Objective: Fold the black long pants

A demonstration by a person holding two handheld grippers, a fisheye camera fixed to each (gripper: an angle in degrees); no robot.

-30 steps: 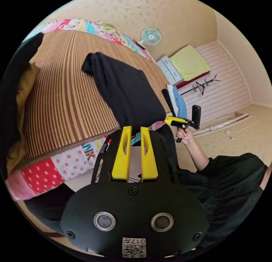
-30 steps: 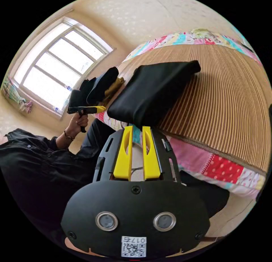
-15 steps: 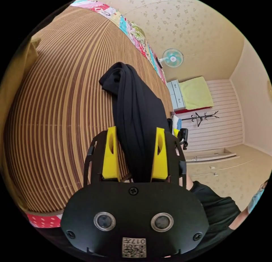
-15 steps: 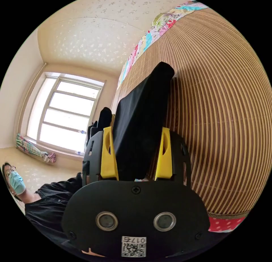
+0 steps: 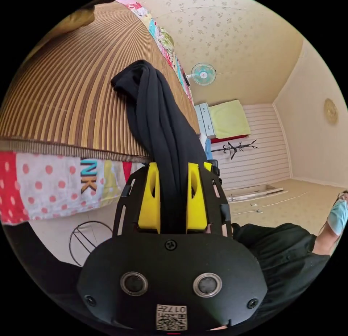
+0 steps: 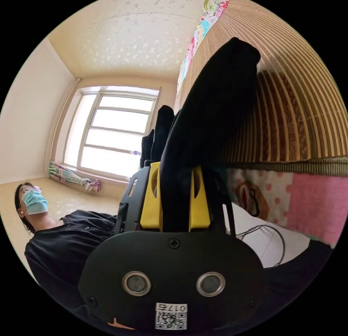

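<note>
Left gripper view: black pants (image 5: 159, 125) lengthwise straight out from clamped left claw (image 5: 173, 169) onto mat (image 5: 69, 96).

Striped mat (image 5: 72, 89) bare beside the black pants (image 5: 159, 125), dark clothes pile (image 6: 159, 132) beyond

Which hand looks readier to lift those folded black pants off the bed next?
Neither clearly: the left gripper and the right gripper each clamp an end of the pants, so both would likely lift together.
</note>
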